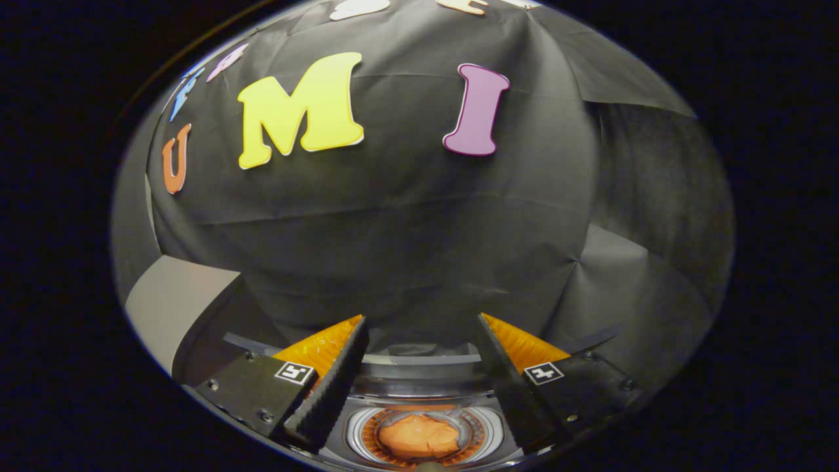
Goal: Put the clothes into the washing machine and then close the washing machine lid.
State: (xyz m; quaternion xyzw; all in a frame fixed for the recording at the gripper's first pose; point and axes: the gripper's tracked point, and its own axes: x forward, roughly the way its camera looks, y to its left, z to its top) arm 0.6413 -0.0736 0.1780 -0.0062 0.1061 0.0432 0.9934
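Nearest to me are the gripper's [419,387] two fingers, spread wide apart with nothing between them: released, gripping nothing. Through the gap between them I look down into the washing machine [419,426], whose round drum opening sits directly below the fingertips. Inside the drum lies the orange clothes bundle [419,436], crumpled in the middle of the tub, well below the fingers and apart from them. So I judge the loading step done and the lid step ahead of me.

Just beyond the drum, on its far side, I see a pale curved edge that I take for the raised lid [419,359], standing against the black booth wall [406,249]. A grey panel [177,301] sits off to the left of the machine.

My worry is the lid. With the fingers this wide, I could slide past its edge instead of catching it, or hook it off-centre so it twists or slams down. I cannot tell from here how the lid hinges, so pushing at the wrong point might simply shove the machine. A fold of the clothes also looks fairly high; if it rides above the rim, the lid could trap it.
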